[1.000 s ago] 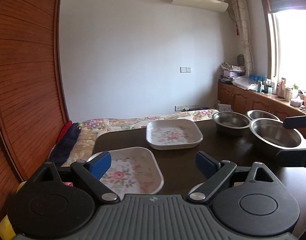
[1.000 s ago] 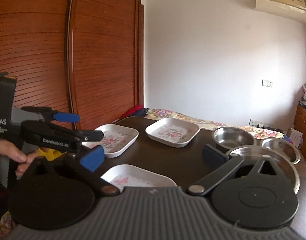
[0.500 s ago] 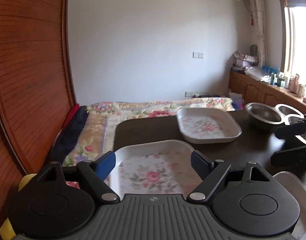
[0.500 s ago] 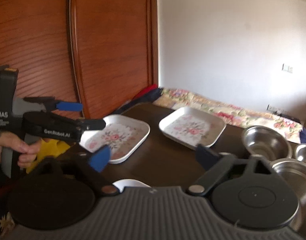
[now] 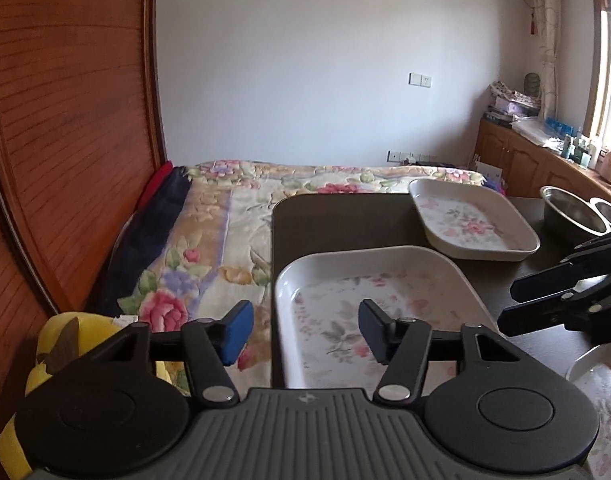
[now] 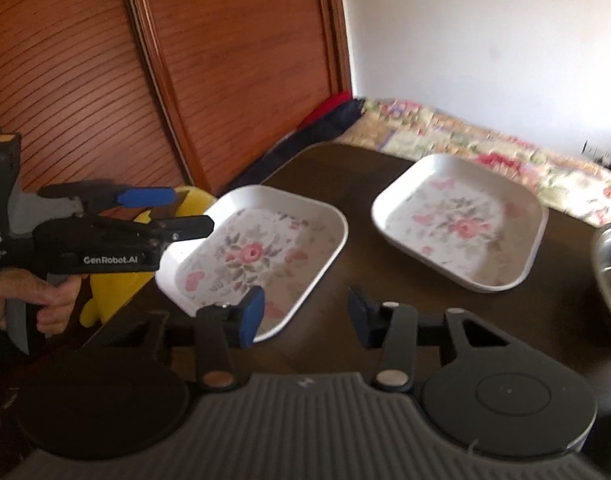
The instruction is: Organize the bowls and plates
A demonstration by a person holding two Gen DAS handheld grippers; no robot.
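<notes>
- Near floral plate (image 5: pixel 369 312) at bench (image 5: pixel 345 220) left corner; left tongs (image 5: pixel 301 330) agape, straddling its left rim
- Right tongs (image 6: pixel 303 312) agape, empty
- Likely rigid, light, glossy-slick: pinch raised rim

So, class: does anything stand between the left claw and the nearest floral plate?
Nothing visible does. The left claw is open, straddling the near floral plate's left rim, with nothing between its fingers and the rim.
</notes>
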